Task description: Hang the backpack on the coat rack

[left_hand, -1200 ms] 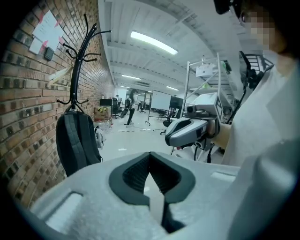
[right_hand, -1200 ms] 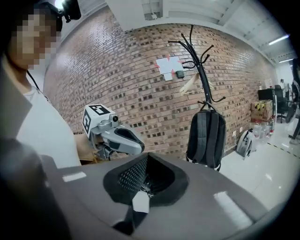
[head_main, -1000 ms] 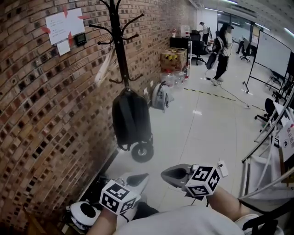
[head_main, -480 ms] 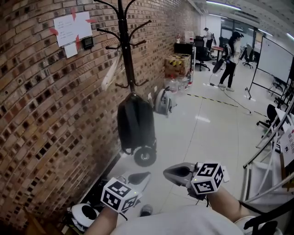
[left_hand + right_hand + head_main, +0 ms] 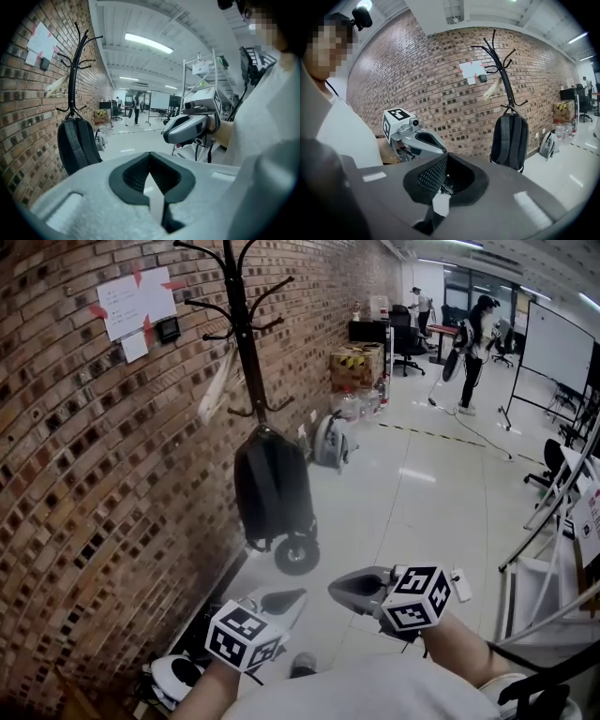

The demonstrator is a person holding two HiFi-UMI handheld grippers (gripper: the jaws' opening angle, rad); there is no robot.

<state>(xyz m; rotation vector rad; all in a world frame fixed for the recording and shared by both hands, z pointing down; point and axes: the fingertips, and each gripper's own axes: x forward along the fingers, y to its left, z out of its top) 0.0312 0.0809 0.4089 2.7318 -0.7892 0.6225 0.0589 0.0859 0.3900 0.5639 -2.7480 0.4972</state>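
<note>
A black backpack (image 5: 272, 487) hangs by its top loop from a low hook of the black coat rack (image 5: 239, 329), straps facing out, against the brick wall. It shows too in the left gripper view as the backpack (image 5: 77, 145) and in the right gripper view as the backpack (image 5: 509, 139). Both grippers are held low near the person's body, well short of the backpack. My left gripper (image 5: 292, 597) is shut and empty. My right gripper (image 5: 339, 588) is shut and empty too, close beside the left one.
A wheel (image 5: 295, 554) sits on the floor below the backpack. A grey backpack (image 5: 329, 441) and cardboard boxes (image 5: 355, 365) stand further along the wall. A person (image 5: 469, 352) stands far back near a whiteboard (image 5: 558, 345). A metal frame (image 5: 548, 521) is at right.
The view has shifted slightly; both grippers stay shut and nearly still near the body. The backpack keeps hanging on the rack.
</note>
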